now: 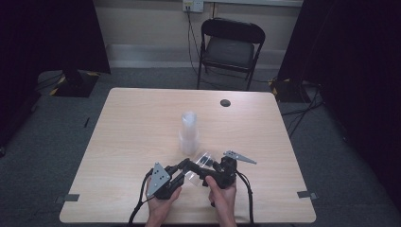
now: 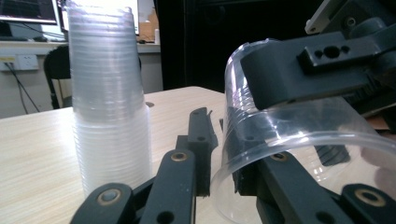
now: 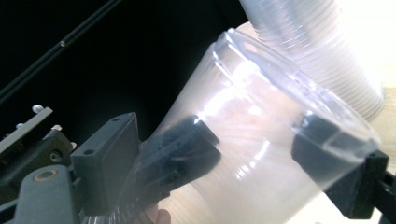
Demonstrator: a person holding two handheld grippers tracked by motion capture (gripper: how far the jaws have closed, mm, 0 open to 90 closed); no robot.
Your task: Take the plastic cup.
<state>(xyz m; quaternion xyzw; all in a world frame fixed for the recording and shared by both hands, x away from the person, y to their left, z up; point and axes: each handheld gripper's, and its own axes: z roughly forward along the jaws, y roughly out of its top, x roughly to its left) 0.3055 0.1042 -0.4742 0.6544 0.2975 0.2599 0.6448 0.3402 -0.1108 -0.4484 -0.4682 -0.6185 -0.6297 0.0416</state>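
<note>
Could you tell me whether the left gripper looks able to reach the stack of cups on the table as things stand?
Probably not yet. The left gripper is engaged with the loose clear cup that the right gripper also holds. The stack of cups stands close ahead with bare table between, so the path looks free once the cup is released.

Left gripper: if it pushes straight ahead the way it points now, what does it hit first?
Likely the clear cup right at the left gripper, then the right gripper holding it. The cup stack sits off to the side; depth is unclear.

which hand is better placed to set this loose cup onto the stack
Right, probably. The right tongs grip the clear cup across its rim, one jaw inside and one outside, with the cup stack just beyond. The left tongs only meet its lower end.
</note>
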